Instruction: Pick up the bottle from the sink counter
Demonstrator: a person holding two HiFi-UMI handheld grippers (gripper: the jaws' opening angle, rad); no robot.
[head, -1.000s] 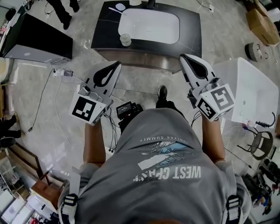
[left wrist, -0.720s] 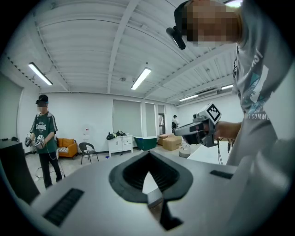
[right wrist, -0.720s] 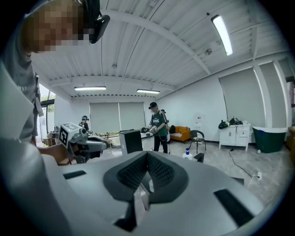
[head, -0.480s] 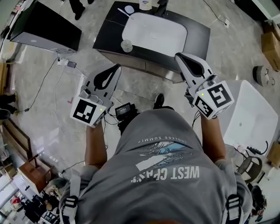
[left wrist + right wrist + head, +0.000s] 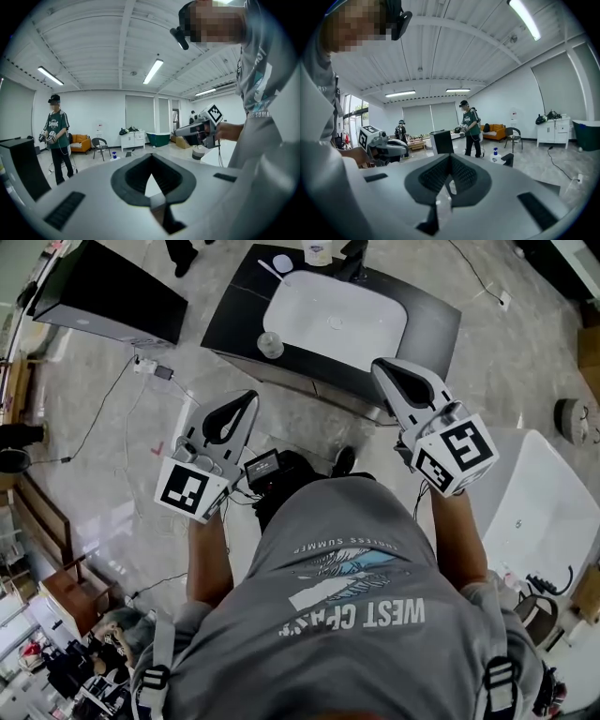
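Left claw (image 5: 246, 399) and right claw (image 5: 382, 367) are hanging closed, empty. The clear bottle (image 5: 271, 344) is standing on the bench (image 5: 234, 310), at eight o'clock of the basin (image 5: 337, 320). It is probably light and slippery, so a mid-body grip suits it best.

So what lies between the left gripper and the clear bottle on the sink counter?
In the head view, only the front edge of the sink counter and a strip of bare floor lie between the left gripper and the clear bottle.
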